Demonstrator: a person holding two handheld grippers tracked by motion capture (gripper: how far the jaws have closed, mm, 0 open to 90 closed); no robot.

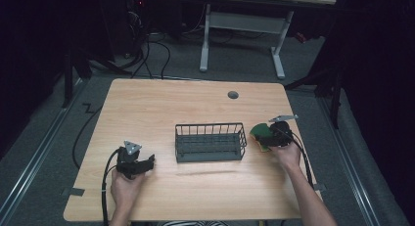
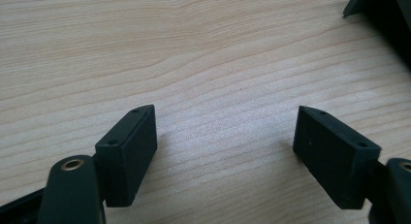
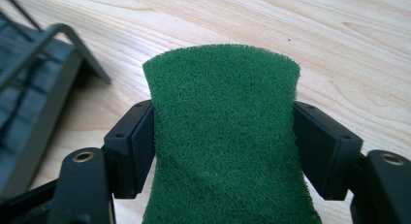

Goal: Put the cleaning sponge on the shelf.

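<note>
right gripper view: tool (image 3: 223, 146) squeezing green sponge (image 3: 223, 132)

- No text, label, brand, number or sign can be read in any view; the desk (image 1: 161, 101) shows bare wood grain; the basket (image 1: 210, 142), sponge (image 3: 225, 136) and fingers (image 2: 128, 153) carry no lettering

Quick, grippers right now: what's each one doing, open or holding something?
Left gripper: open, nothing between its jaws, over bare table.
Right gripper: shut on the green scouring pad, pinched in at the sides, beside the wire basket.
</note>
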